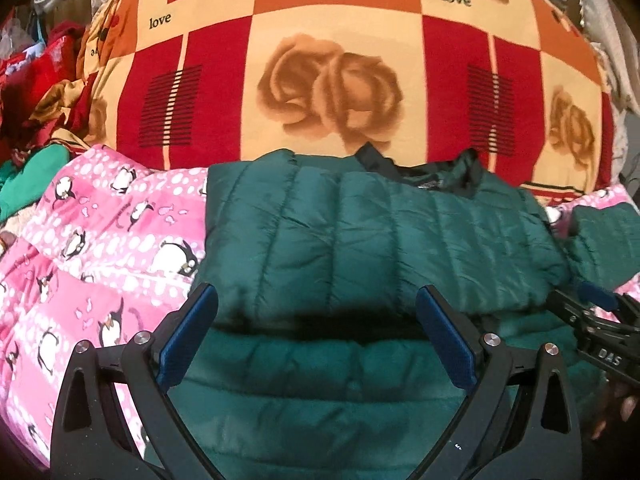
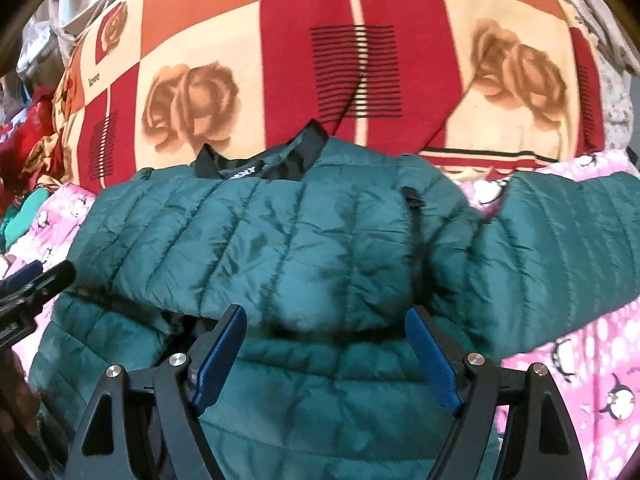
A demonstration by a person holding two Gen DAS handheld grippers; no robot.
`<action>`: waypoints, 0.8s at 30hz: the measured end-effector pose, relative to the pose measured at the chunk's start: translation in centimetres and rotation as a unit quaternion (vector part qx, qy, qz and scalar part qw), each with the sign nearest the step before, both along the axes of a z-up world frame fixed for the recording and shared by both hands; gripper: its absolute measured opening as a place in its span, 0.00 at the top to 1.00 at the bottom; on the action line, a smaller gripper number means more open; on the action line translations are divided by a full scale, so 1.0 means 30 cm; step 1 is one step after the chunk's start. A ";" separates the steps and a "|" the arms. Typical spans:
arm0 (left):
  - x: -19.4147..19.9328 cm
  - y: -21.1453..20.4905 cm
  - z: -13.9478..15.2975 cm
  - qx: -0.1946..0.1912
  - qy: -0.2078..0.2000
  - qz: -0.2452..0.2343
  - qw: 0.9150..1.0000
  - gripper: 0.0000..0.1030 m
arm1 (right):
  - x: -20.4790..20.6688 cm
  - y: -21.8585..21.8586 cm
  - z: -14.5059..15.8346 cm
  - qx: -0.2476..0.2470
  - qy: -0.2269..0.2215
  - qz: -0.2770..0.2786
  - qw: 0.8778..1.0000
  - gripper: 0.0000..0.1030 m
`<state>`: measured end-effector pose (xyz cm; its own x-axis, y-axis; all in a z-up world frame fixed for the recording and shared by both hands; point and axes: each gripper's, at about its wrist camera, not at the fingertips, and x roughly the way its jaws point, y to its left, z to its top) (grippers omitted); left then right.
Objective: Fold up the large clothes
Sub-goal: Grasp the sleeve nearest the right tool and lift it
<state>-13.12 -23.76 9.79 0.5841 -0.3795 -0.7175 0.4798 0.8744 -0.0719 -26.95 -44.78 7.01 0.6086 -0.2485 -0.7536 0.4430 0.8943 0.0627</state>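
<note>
Both grippers' fingers spread, seemingly empty, over folded green jacket

Ahead of each gripper the folded green jacket fills the path. Beyond it, the checked rose blanket lies flat and unobstructed. Left of the left gripper, heaped clothes block passage.

A home bedroom: rose-print blanket, penguin bedding, heaped clothes.
</note>
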 end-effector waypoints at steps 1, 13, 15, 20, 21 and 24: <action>-0.011 0.001 0.007 -0.007 0.002 -0.002 1.000 0.03 | -0.014 -0.012 0.007 -0.001 -0.002 -0.004 1.000 0.23; -0.027 0.026 0.006 -0.060 0.044 0.001 0.997 0.03 | -0.216 -0.307 0.047 -0.030 -0.003 -0.121 0.992 0.23; -0.029 0.026 -0.006 -0.059 0.048 0.001 0.997 0.03 | -0.256 -0.378 0.046 -0.029 -0.001 -0.146 0.989 0.23; -0.033 0.013 -0.031 -0.049 0.053 0.000 0.997 0.03 | -0.339 -0.512 0.052 -0.021 -0.002 -0.188 0.982 0.23; -0.034 0.011 -0.032 -0.049 0.052 0.000 0.997 0.03 | -0.356 -0.536 0.055 -0.020 -0.003 -0.195 0.981 0.23; -0.029 0.011 -0.036 -0.048 0.053 0.002 0.997 0.03 | -0.407 -0.603 0.074 -0.020 -0.012 -0.223 0.975 0.23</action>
<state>-14.00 -23.43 8.69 0.5089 -0.4463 -0.7361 0.4610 0.8634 -0.2048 -39.16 -62.88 9.24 0.4500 -0.5211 -0.7252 0.7869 0.6154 0.0461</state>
